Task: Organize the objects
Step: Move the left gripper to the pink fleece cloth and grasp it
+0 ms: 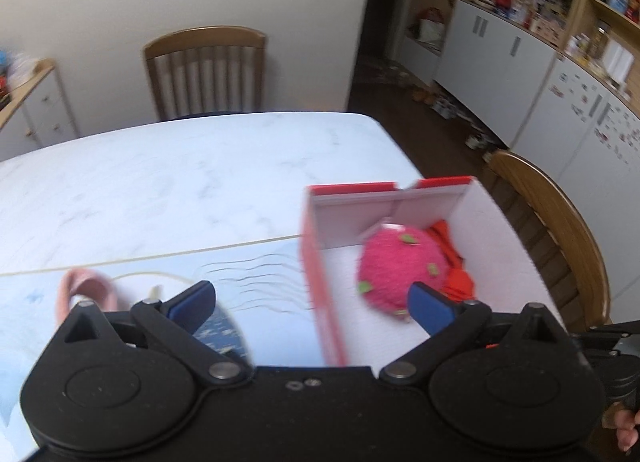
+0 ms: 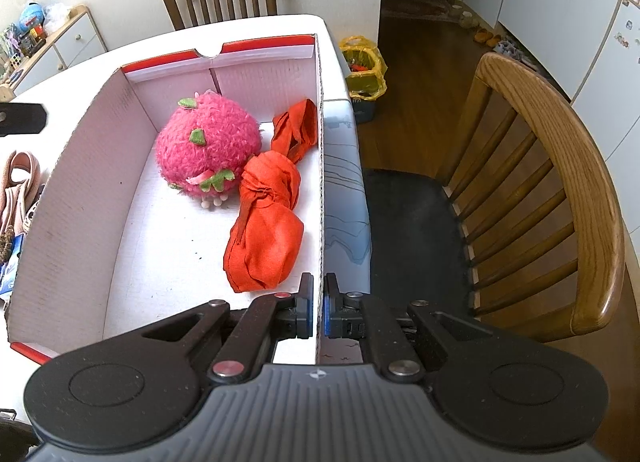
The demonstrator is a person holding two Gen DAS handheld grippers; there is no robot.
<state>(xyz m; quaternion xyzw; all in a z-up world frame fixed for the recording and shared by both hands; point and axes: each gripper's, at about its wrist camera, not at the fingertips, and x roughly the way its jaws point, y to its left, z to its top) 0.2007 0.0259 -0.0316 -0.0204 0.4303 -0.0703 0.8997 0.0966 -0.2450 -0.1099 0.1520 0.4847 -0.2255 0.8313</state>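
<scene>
- Your right claw (image 2: 316,310) is clenched on the right wall of the cardboard box (image 2: 320,166), one pad on each face.
- Just ahead of it, inside the box, lies an orange cloth bundle (image 2: 264,222); the pink plush strawberry (image 2: 208,146) sits beyond, touching it.
- Your left claw (image 1: 312,302) is released, nothing between its pads, straddling the box's left wall above the worktop (image 1: 160,182).
- Left of it lies a pink shoe (image 1: 86,286).

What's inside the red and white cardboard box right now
Inside the cardboard box lie a fuzzy pink strawberry plush and a bundled orange cloth beside it. The plush and cloth cover the floor beneath them, so anything under them stays unseen.
</scene>
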